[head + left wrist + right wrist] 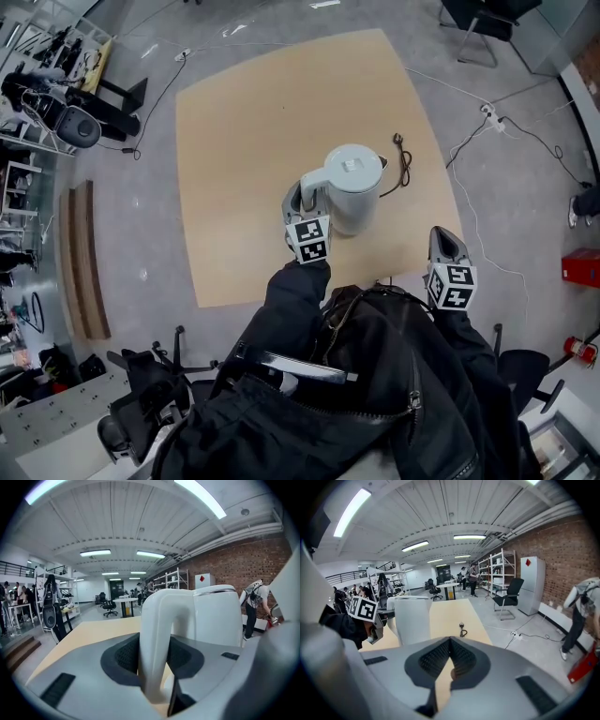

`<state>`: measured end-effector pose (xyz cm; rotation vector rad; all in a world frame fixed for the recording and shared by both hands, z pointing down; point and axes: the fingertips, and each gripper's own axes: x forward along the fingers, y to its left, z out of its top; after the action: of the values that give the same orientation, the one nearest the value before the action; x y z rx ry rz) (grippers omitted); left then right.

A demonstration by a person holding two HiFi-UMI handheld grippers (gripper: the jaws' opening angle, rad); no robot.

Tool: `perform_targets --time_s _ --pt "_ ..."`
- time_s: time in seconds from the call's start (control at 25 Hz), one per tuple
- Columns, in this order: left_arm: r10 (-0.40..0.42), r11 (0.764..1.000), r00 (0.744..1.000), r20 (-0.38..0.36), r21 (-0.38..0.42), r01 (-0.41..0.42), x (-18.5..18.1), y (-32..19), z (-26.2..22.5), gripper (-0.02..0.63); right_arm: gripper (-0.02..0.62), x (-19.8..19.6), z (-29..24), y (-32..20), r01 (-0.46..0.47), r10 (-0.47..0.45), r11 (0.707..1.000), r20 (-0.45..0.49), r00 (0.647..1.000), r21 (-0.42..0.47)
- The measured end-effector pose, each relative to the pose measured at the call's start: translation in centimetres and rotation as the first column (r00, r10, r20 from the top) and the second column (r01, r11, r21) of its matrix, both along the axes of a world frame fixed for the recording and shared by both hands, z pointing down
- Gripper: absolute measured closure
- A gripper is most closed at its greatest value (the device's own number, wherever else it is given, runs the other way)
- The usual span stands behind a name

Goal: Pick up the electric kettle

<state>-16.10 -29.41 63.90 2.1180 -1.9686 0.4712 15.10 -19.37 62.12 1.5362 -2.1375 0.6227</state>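
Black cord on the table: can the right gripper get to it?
Probably yes. Only bare table lies between the right gripper and the black cord; the electric kettle stands aside. The gripper's shut jaws must open first.

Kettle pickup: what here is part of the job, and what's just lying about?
Job:
- kettle, handle clamped in left tool
- table

Lying about:
- loose cord on the table
- right tool, shut, empty
- power strip and chair on the floor

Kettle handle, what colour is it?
The handle is plain white, seen best in the left gripper view.
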Motion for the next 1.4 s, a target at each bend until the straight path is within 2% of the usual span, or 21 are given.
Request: perform_targets --time_s 0.2,0.48,0.92,1.24,1.4 --pt "0.028 0.998 0.999 -0.022 0.056 -0.027 0.9 0.4 -2.2 0.466 0.594 -0.1 -0.3 0.2 0.008 -0.008 1.000 0.001 1.000 0.007" --pt "0.053 0.984 0.996 -0.066 0.172 -0.041 1.7 -0.1 -7.9 0.466 0.594 0.0 -1.3 -0.6 0.005 -0.005 0.999 0.019 1.000 0.040" --pt "0.067 0.956 0.995 -0.068 0.289 -0.045 1.6 0.7 -16.0 0.466 0.594 -1.4 -8.9 -3.2 0.016 -0.034 0.972 0.072 0.997 0.235" --pt "0.078 0.931 0.994 -0.075 0.363 -0.045 1.4 1.4 -21.2 0.466 0.594 -1.2 -13.0 -4.9 0.007 -0.041 0.945 0.097 0.994 0.327" --pt "0.082 0.925 0.994 -0.074 0.376 -0.049 1.1 1.8 -23.1 0.466 0.594 -0.9 -15.0 -5.8 -0.003 -0.037 0.931 0.104 0.994 0.365"
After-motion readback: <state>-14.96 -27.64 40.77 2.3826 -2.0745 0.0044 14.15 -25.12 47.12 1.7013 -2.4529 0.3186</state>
